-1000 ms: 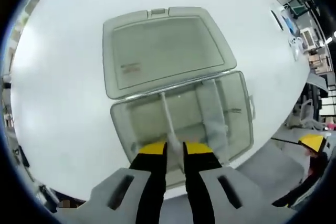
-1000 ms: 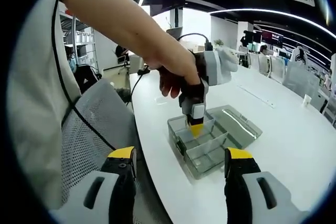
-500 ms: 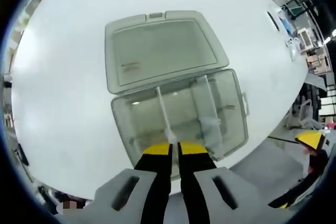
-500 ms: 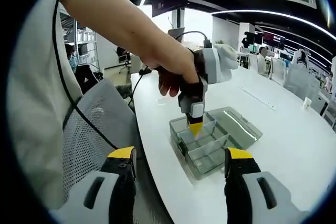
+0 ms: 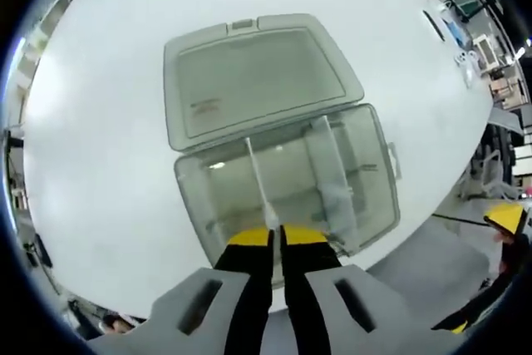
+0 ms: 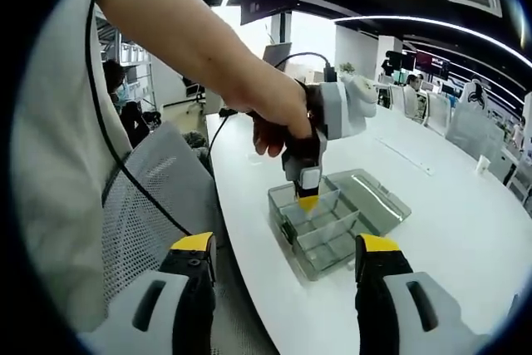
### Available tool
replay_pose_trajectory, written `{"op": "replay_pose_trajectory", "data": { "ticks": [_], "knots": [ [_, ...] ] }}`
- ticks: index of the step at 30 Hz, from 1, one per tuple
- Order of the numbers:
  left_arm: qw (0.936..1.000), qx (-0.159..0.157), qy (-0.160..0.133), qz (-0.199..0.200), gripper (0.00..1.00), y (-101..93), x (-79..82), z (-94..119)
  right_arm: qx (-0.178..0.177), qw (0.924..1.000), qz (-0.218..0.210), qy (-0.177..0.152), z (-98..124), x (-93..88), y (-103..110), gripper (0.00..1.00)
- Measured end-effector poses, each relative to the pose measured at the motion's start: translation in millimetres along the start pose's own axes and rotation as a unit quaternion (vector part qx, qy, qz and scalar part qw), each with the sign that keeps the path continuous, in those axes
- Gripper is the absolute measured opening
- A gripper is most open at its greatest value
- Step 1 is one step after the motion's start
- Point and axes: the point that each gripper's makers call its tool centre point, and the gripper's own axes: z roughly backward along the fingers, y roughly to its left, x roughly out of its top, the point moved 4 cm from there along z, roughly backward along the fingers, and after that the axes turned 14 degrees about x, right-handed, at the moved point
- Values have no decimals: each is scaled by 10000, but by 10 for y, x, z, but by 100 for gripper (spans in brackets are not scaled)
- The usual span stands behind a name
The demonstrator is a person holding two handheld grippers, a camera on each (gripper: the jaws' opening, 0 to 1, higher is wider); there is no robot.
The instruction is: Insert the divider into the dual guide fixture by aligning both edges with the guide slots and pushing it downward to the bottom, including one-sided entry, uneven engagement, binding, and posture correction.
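The divider point(image 5: 259, 184) stands in the box point(image 5: 376, 135), lid point(image 5: 253, 76) open behind it, on the table point(image 5: 91, 164).

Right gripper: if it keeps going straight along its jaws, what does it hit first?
Probably the clear compartment box on the white table, though depth is unclear. The right gripper is open and apart from the box.

I see the divider point(image 5: 259, 180), a thin translucent white strip, standing on edge inside the clear plastic box point(image 5: 287, 184), spanning hinge side to near wall. The box's lid point(image 5: 253, 76) lies flat open on the white table.
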Motion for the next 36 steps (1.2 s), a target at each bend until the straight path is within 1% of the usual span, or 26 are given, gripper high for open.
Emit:
{"op": "replay_pose_trajectory", "data": {
  "ticks": [2,3,5,8,10,11,14,16,18,22,25,27,30,32,33,34,35,36],
  "knots": [
    [9999,-110,-92,-25,2,-13,4,9,-9,10000,-4,9,8,1,8,66],
    [9997,-140,-199,-96,3,-22,21,17,-13,10000,-8,9,11,-2,8,66],
    [9990,-168,-307,-282,5,-39,4,33,-23,10000,-18,19,16,-7,11,66],
    [9982,-278,-488,-223,10,-50,2,55,-29,10000,-14,26,25,-2,17,66],
    [9977,-326,-561,-194,11,-40,-20,87,-35,10000,-19,33,28,-9,16,66],
    [9969,-390,-657,-173,11,-39,-22,105,-37,10000,-21,44,31,-15,16,66],
    [9952,-434,-850,-234,13,0,-50,137,-39,10000,-44,61,38,-35,15,66],
    [9940,-503,-956,-146,15,30,-55,154,-37,9999,-56,90,45,-55,12,66],
    [9916,-627,-1134,-23,18,48,-54,197,-45,9999,-67,103,57,-69,6,66],
    [9867,-838,-1389,103,19,67,-114,263,-47,9998,-103,150,78,-99,-10,66],
    [9808,-1008,-1655,206,20,64,-142,314,-58,9998,-133,162,96,-102,-16,66],
    [9739,-1079,-1983,244,21,59,-147,374,-58,9997,-163,160,104,-108,-18,66],
    [9680,-1278,-2123,387,22,39,-233,440,-54,9996,-218,165,119,-128,-11,66],
    [9598,-1416,-2388,426,23,11,-244,500,-54,9995,-246,189,129,-150,-4,66],
    [9558,-1458,-2500,507,24,14,-276,536,-56,9995,-255,194,134,-157,-2,66],
    [9538,-1483,-2554,560,24,16,-297,555,-62,9994,-271,199,140,-165,1,66],
    [9470,-1593,-2718,625,25,2,-314,596,-72,9993,-291,209,151,-174,10,66],
    [9420,-1660,-2841,655,25,-4,-329,627,-83,9993,-305,205,160,-180,15,66]
  ]
}}
